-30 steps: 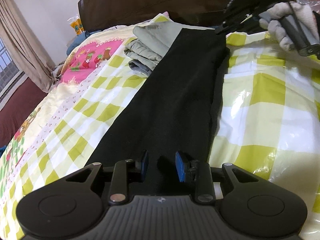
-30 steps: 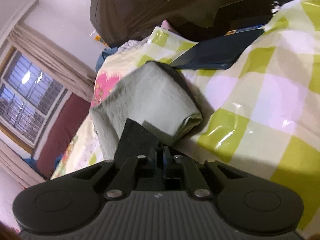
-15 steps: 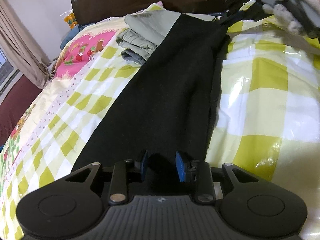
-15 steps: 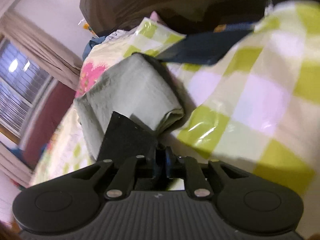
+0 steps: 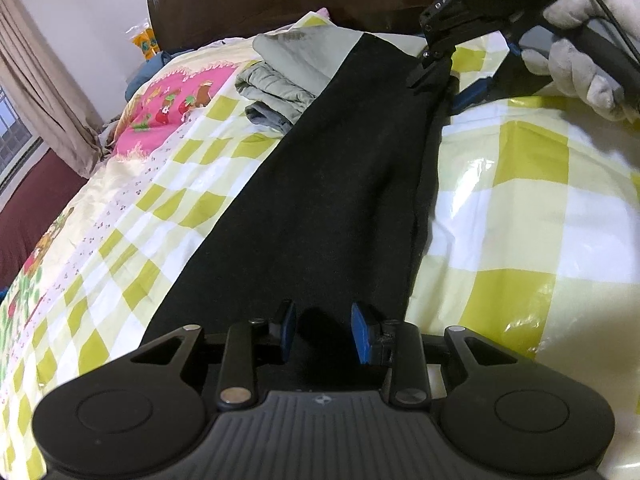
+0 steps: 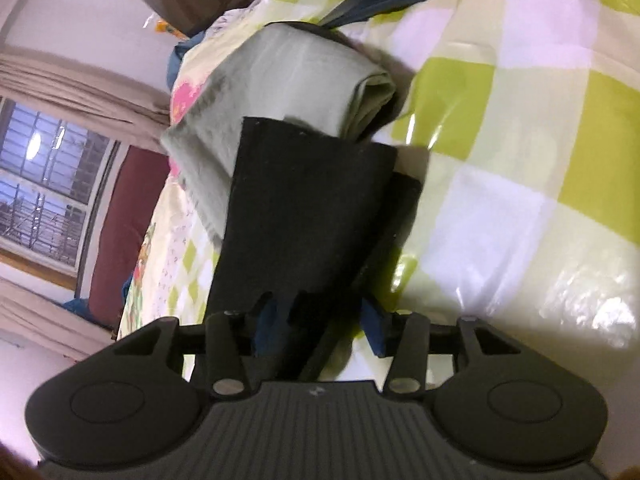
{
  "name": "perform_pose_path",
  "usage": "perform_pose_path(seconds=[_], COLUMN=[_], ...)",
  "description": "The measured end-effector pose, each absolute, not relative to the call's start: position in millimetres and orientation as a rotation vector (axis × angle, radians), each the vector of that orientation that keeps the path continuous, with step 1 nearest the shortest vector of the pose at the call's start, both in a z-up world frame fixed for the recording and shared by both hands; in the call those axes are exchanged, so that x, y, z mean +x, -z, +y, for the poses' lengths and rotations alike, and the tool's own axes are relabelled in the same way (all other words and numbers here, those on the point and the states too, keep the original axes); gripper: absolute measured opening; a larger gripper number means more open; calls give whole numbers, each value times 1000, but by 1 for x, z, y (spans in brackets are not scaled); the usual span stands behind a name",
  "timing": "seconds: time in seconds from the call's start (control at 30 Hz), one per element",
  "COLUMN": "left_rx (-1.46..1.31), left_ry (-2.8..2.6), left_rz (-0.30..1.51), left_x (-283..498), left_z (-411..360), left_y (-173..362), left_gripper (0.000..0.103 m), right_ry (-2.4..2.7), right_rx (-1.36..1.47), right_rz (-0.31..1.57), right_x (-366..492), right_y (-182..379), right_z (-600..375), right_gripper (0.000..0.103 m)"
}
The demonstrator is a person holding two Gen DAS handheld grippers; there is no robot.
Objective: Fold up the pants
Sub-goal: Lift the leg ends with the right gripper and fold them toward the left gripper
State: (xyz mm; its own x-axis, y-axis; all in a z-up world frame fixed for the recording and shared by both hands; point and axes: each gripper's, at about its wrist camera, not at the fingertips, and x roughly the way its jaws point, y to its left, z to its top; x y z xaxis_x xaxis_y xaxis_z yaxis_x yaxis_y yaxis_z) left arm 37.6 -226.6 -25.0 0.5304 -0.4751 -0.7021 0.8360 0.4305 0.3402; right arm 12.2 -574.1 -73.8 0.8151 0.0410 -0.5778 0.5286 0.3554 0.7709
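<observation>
Lying lengthwise on the green-and-white checked bed cover [image 5: 520,208], the long black cloth pants [image 5: 332,200] ran from the left tongs [image 5: 323,332] away to the right tongs [image 6: 320,326], likely stretched flat for a fold. Both tongs stood released, blue pads apart, straddling the black cloth at opposite ends. Beyond the far end sat a stack of folded grey-green clothes [image 5: 292,64].

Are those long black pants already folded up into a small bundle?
No, the long black pants lie stretched out full length across the yellow-green checked bedspread.
</observation>
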Motion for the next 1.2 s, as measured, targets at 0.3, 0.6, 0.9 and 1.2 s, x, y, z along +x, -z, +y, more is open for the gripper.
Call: perform_pose_path(seconds=[0.3,0.6,0.9,1.2], left_rx=[722,635,655,506], left_ry=[883,958,890,795], left_rz=[585,590,629,665], left_x=[36,24,30,43], left_z=[-229,-213,-200,-142], left_y=[25,4,13,2], left_gripper=[44,58,66,68], right_ry=[341,366,367,192], right_rx=[1281,1188,1222,857], right_rz=[461,488,437,387], right_x=[47,12,5,29], right_y=[88,63,68,-43], right_z=[-587,-596,-592,-519], right_gripper=[8,7,7,8])
